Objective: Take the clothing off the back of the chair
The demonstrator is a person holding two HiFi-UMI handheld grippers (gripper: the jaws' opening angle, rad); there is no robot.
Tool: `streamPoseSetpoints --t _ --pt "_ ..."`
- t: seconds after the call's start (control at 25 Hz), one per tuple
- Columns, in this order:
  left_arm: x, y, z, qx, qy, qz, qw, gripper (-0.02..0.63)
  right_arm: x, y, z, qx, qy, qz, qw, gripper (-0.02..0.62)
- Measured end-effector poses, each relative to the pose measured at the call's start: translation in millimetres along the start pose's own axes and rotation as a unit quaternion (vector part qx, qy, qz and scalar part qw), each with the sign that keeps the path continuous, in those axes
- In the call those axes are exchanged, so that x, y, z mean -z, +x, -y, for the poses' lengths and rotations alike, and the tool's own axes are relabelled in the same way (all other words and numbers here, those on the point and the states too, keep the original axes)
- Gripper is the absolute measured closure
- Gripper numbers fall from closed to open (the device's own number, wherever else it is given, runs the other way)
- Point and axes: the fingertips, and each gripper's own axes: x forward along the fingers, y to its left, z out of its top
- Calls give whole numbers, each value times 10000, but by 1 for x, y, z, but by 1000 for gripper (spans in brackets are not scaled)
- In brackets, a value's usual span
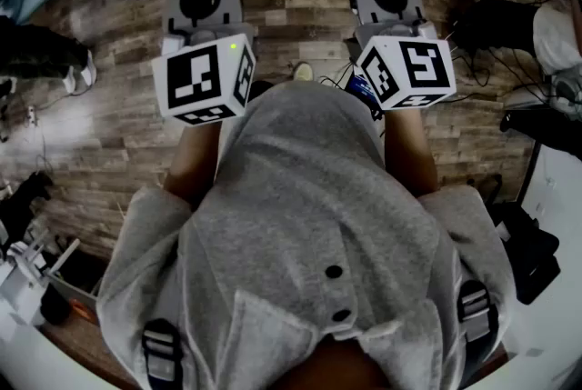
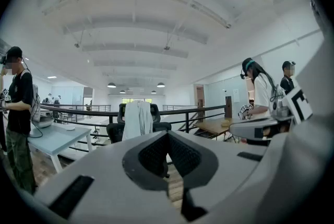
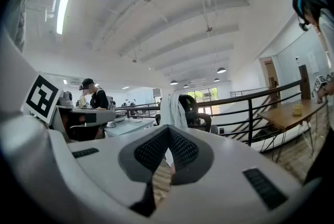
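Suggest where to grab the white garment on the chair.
Pinch the garment at its top edge, where it folds over the chair back. Come from the near side, roughly level, then lift up and off: it hangs limp and straight down, so a lower grip would probably just drag it against the back.

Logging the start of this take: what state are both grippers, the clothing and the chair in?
Left gripper: fingers shut, empty.
Right gripper: fingers shut, empty.
Clothing: draped over the chair back, untouched.
Chair: upright, well ahead of both grippers.
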Motion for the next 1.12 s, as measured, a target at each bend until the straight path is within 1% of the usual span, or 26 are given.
streamPoseSetpoints --t 0.12,0.24,0.52,0.64,0.84,1.12 --pt "0 -3 4 -24 30 16 10000 595 1 -4 3 12 -5 12 10000 586" --pt "1 -3 5 -6 -81 -3 10000 595 1 -4 4 -26 29 28 10000 586" --pt "1 -5 -3 -125 16 17 9999 595 1 1 -6 -340 313 22 9989 586" --pt "-1 -6 -6 -213 64 80 9997 595 3 2 -11 -413 329 -27 9986 586" --pt "-3 -2 -23 -253 0 143 9996 595 5 14 -22 -482 370 -84 9981 586" --pt "-11 13 -38 -201 -39 245 9995 595 -3 32 -28 -510 235 -36 9984 586"
